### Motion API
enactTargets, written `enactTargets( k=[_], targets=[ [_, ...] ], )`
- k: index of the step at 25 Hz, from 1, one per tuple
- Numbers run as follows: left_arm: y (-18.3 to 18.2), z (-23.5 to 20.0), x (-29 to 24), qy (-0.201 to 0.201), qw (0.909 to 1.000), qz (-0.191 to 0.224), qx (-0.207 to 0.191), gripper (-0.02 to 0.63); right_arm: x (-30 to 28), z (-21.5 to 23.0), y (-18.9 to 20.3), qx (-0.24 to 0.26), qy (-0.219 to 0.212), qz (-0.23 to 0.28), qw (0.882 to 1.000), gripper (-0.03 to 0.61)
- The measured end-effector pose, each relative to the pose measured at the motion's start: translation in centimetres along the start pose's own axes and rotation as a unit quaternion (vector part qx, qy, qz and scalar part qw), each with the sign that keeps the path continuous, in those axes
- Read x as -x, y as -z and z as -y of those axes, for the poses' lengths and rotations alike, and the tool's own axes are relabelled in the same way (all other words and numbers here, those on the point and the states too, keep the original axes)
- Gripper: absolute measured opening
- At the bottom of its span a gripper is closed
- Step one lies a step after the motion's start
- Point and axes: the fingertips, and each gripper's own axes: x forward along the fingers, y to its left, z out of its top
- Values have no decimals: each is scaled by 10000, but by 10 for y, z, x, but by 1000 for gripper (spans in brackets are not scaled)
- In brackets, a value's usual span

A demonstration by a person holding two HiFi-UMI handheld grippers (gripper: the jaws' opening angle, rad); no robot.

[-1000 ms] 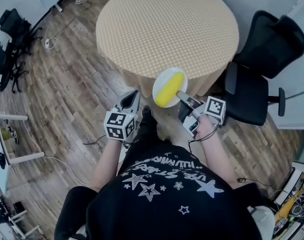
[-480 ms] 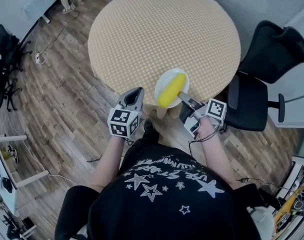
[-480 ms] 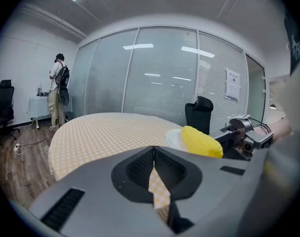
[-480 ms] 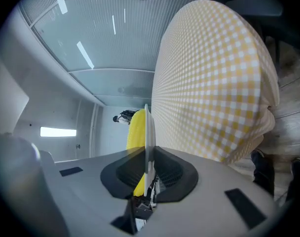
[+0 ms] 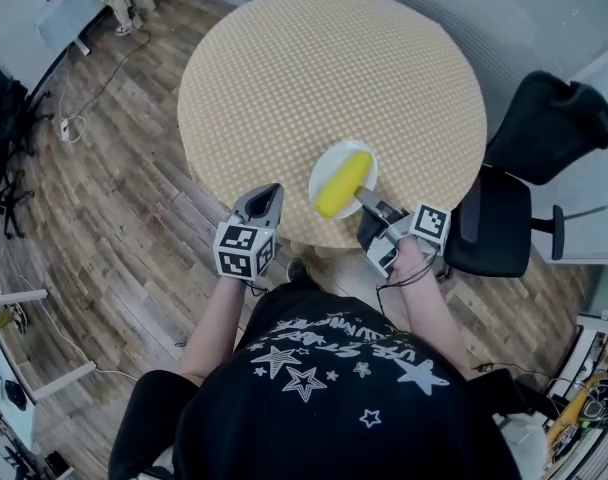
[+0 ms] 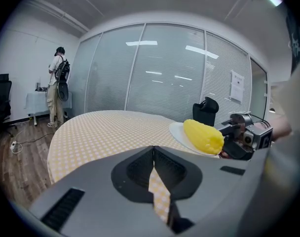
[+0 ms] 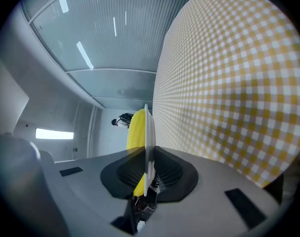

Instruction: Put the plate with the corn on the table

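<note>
A white plate (image 5: 329, 166) carries a yellow corn cob (image 5: 342, 183) over the near edge of the round table with a yellow checked cloth (image 5: 324, 78). My right gripper (image 5: 365, 200) is shut on the plate's near rim, and its own view shows the plate (image 7: 148, 142) edge-on between the jaws with the corn (image 7: 136, 130) on its left. My left gripper (image 5: 262, 205) hangs shut and empty just off the table's near-left edge. From the left gripper view the plate (image 6: 178, 131) and corn (image 6: 203, 136) sit at the right, above the cloth (image 6: 105, 132).
A black office chair (image 5: 519, 178) stands right of the table. Wooden floor (image 5: 124, 198) with a cable lies to the left. A person (image 6: 56, 85) stands far off by a desk in the left gripper view. Glass walls back the room.
Both grippers and the plate have moved forward over the table's near edge; earlier the plate hung in front of the table over the floor.
</note>
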Motion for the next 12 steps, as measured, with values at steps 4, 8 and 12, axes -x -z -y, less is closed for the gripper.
enactTargets(
  k=[4,8,12],
  targets=[
    [-1,-23,-9,76,10000,-44,-8,8,-18,-1,-3,-23,46,109,9999,51],
    [-4,-28,-17,220,9997,-37,-38,9,-18,1,-6,-81,87,256,9996,51],
    [-10,-26,-29,348,9993,-81,-140,9,-19,3,-6,-169,131,315,9993,51]
  ],
)
